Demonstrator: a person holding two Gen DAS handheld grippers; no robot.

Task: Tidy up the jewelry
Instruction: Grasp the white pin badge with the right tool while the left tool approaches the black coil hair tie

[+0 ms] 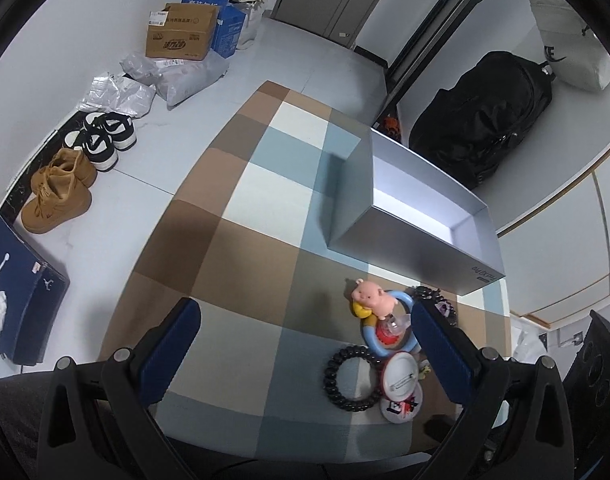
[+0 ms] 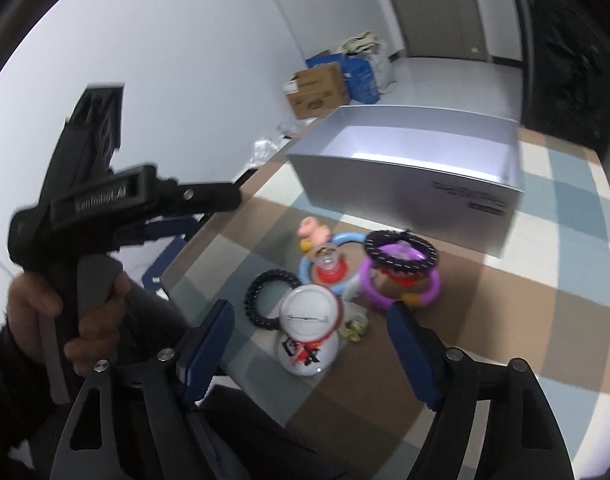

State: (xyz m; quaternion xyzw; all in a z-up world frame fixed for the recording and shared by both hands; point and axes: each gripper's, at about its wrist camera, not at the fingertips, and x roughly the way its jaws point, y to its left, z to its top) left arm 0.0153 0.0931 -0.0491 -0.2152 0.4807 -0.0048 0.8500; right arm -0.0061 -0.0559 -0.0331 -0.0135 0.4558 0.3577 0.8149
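Checked cloth in brown, blue and cream covers the tabletop point(image 1: 241, 236), and near its front edge sits the little heap of jewelry. At the heap's near side a black coil bracelet point(image 2: 271, 300) lies touching a white round badge point(image 2: 311, 312), with a second badge point(image 2: 309, 354) under it. Behind them a pale blue ring point(image 2: 337, 264) carries a pink pig charm point(image 1: 371, 296), and just beside that a purple ring point(image 2: 399, 284) has a black stitched band point(image 2: 401, 252) resting on top.

Farther back stands an open grey box point(image 1: 417, 216), well apart from the heap, and as much of its floor as shows looks bare. So I judge the sorting hardly begun: every piece is still on the cloth.

Both tools hang above the heap. Jaws of the left hand-held gripper point(image 1: 305, 344) stand wide apart with nothing between them. Those of the right hand-held gripper point(image 2: 307, 344) are also apart, straddling the badges without touching.

Room is tightest at the near tabletop edge, close to the lower badge. Cloth between heap and box is open, and the box's near wall must be cleared on any carry.
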